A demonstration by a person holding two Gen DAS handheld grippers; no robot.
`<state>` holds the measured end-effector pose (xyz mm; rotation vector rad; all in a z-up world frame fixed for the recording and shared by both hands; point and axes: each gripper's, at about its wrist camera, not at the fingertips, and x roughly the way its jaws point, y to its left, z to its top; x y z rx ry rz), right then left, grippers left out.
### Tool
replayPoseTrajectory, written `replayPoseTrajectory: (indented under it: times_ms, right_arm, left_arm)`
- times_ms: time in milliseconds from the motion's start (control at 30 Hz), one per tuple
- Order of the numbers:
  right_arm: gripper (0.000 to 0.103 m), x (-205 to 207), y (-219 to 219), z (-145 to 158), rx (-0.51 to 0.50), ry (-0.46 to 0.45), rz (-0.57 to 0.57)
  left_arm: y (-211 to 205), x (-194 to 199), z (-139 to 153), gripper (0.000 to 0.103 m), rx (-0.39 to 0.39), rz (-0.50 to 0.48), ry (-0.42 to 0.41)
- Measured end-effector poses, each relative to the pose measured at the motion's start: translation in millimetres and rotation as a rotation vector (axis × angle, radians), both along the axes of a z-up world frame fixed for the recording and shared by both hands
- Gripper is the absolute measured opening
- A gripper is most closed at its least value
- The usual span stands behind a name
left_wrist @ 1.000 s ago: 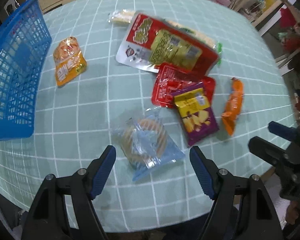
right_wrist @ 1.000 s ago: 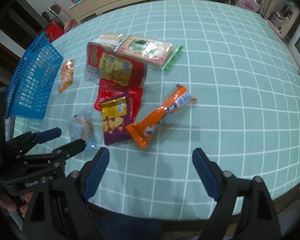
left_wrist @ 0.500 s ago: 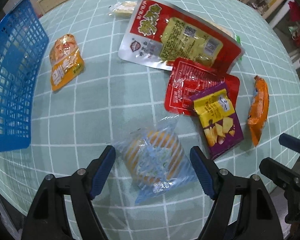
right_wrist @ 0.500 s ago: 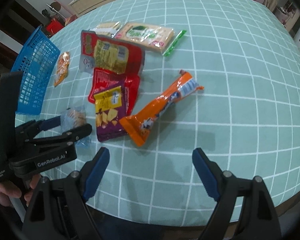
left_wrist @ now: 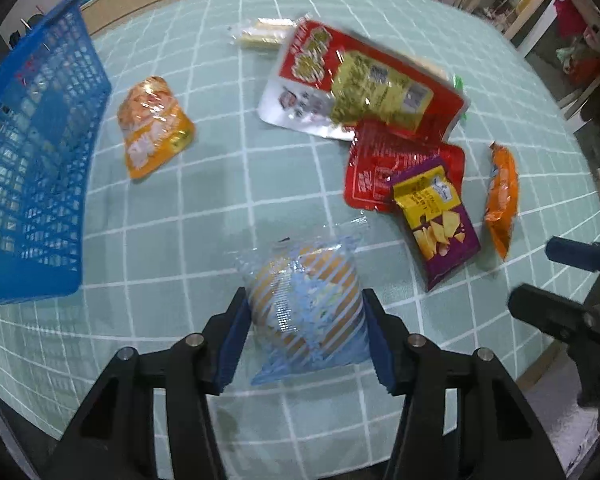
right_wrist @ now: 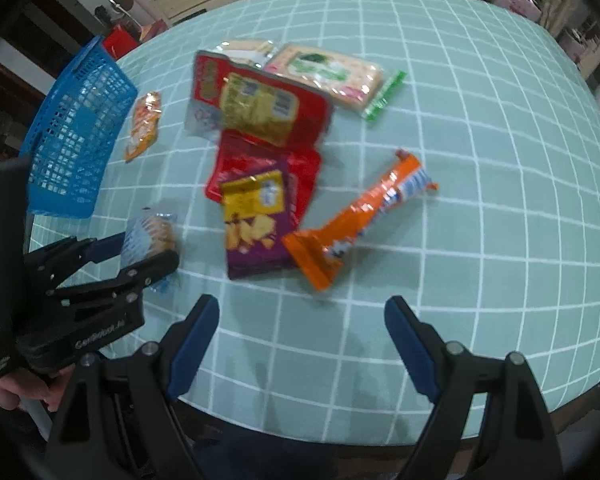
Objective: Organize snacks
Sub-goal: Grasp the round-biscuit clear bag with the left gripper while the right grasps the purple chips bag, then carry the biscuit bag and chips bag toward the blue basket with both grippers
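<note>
Pale green checked cloth covers the counter (left_wrist: 204,208), with cupboards and cluttered shelves behind it. At the near edge the left gripper (left_wrist: 305,326) has just been closing its fingers, and their blue pads now sit against both sides of a clear bread packet with blue stripes (left_wrist: 306,304), which lies on the cloth between them; the right wrist view shows the same clamp from the side, the packet (right_wrist: 150,234) caught between the black fingers. A blue mesh basket (left_wrist: 32,168) stands to the left, well apart from the packet, and a small orange-yellow pouch (left_wrist: 152,132) lies just beside it. Further back lies a large red and yellow bag (left_wrist: 360,84), resting partly on a pale cracker pack (right_wrist: 328,72), with a smaller red packet (left_wrist: 380,168) in front of it and a purple and yellow chip bag (left_wrist: 440,220) overlapping that one. A long orange wrapper (right_wrist: 360,220) lies to the right of the chip bag, its near end touching it. The right gripper (right_wrist: 302,340) hovers over bare cloth at the counter's near edge with its fingers wide apart and nothing between them.
</note>
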<state>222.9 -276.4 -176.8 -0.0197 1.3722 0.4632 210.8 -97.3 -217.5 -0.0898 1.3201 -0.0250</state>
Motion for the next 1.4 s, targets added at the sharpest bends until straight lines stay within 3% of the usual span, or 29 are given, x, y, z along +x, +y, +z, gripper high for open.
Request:
replayPoseTrajectory:
  times_ms: [233, 467, 1033, 1133, 1200, 1333, 1400]
  right_arm:
    - [0.088, 15, 26, 7, 0.017, 0.001, 0.009]
    - [0.088, 34, 56, -2, -0.031, 0.017, 0.043]
    - [0.087, 46, 87, -46, -0.175, 0.046, 0.061]
    - [0.08, 44, 91, -49, -0.19, 0.019, 0.068]
    - [0.067, 42, 94, -49, -0.213, -0.01, 0.075]
    - [0.052, 28, 97, -48, -0.231, -0.041, 0.104]
    - [0.052, 23, 99, -48, -0.228, -0.028, 0.109]
  left_arm:
    - [35, -16, 24, 0.052, -0.01, -0.001, -0.056]
    - [49, -8, 36, 0.052, -0.011, -0.001, -0.08]
    - [45, -3, 14, 0.052, -0.025, -0.022, -0.06]
    - [45, -4, 11, 0.052, -0.025, -0.017, -0.058]
    - [45, -5, 11, 0.052, -0.026, -0.014, -0.056]
    - [43, -10, 8, 0.052, -0.026, -0.02, -0.051]
    - [41, -14, 6, 0.052, -0.025, -0.023, -0.047]
